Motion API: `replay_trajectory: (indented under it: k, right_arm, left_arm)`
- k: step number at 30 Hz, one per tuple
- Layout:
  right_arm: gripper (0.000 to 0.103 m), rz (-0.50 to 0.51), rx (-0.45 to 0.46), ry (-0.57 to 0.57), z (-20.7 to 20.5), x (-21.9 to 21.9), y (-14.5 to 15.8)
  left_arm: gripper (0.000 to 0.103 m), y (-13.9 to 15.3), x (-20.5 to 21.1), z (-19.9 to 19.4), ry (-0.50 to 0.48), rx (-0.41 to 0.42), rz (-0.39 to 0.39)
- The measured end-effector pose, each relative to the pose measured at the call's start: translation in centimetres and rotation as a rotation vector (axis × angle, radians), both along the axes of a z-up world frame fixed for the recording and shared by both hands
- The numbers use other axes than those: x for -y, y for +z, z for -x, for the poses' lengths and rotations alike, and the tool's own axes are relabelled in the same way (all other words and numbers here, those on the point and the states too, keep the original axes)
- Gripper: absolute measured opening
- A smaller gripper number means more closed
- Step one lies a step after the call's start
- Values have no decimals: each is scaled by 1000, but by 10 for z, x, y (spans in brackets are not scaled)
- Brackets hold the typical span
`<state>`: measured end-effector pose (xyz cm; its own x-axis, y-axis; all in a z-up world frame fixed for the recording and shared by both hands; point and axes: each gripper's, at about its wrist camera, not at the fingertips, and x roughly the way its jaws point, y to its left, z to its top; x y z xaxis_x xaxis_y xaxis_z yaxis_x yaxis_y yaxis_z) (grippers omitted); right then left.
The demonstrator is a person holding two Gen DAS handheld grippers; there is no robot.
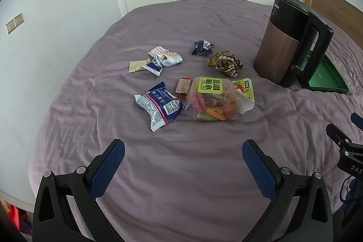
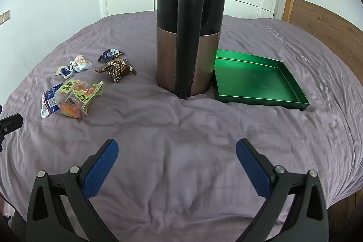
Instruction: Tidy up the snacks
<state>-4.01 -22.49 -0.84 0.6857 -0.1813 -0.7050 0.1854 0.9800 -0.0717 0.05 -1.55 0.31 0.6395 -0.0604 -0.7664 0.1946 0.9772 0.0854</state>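
While both the left gripper (image 1: 183, 150) and right gripper (image 2: 177, 149) are held wide and empty, the snacks (image 1: 213, 99) are untouched, and a first pick toward the apparently empty green tray (image 2: 292, 94) is called for.

The left tool (image 1: 183, 152) and right tool (image 2: 177, 151) both hover level, fingers spread wide, gripping nothing.

Purple bedsheet (image 2: 181, 128), green tray (image 2: 256, 81), copper-and-black kettle (image 2: 188, 49), brown patterned snack packet (image 1: 224, 64)
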Motion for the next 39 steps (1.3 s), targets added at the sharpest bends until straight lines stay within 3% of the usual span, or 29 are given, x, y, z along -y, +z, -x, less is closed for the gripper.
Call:
replay_trajectory:
  k: [9,20,28,39]
  right_arm:
    - [103,0,-4,30,-6,-13,2]
    - [103,-29,-30,177,-49,-67,-7]
    - [103,-78,-78,186,-97,-88,-28]
    - [103,-102,-96,210,-122,-87,-26]
  left_arm:
    - [102,-10,-24,-12,50,-25,14]
    - [102,-29,-90,-68,182,-55,11]
    - [102,-50,-76,-125,171,-114,27]
    - [102,-90,-54,-167,173,-202,44]
